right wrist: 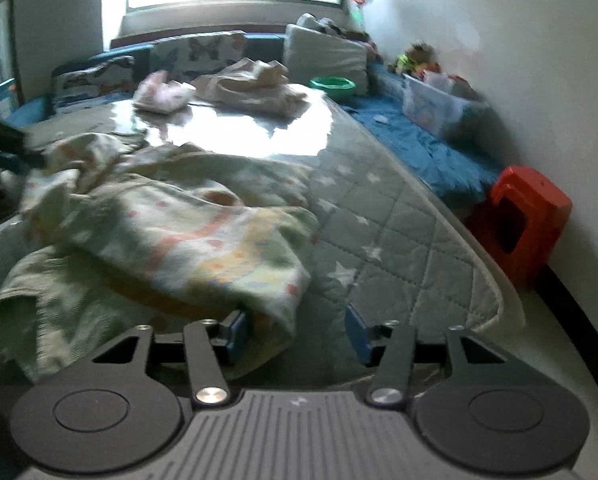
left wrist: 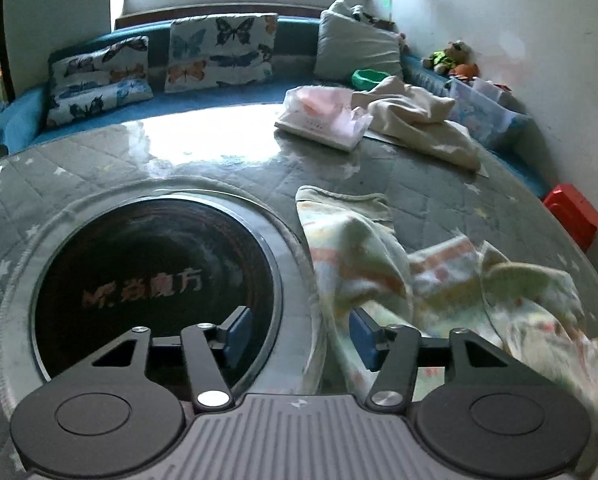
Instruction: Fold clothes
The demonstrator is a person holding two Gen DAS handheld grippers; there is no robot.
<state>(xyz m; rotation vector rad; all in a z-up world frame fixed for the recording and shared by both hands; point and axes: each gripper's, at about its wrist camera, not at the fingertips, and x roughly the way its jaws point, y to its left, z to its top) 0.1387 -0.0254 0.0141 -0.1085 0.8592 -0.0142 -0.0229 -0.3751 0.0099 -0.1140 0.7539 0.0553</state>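
A pale green patterned garment [left wrist: 439,280] lies crumpled on the round table [left wrist: 219,168]. My left gripper [left wrist: 301,336] is open, its blue pads apart, low over the table with the garment's left edge just by its right pad. In the right wrist view the same garment [right wrist: 171,224] spreads to the left. My right gripper [right wrist: 295,334] is open, and a corner of the garment lies between its pads, next to the left one. A cream garment [left wrist: 419,120] and a pink garment [left wrist: 327,112] lie at the table's far side.
A black round hotplate [left wrist: 155,284] is set in the table's middle. A blue bench with butterfly cushions [left wrist: 219,52] runs behind. A red stool [right wrist: 519,216] stands at the right by the wall. A clear plastic box [right wrist: 435,104] and green bowl [right wrist: 333,85] sit on the bench.
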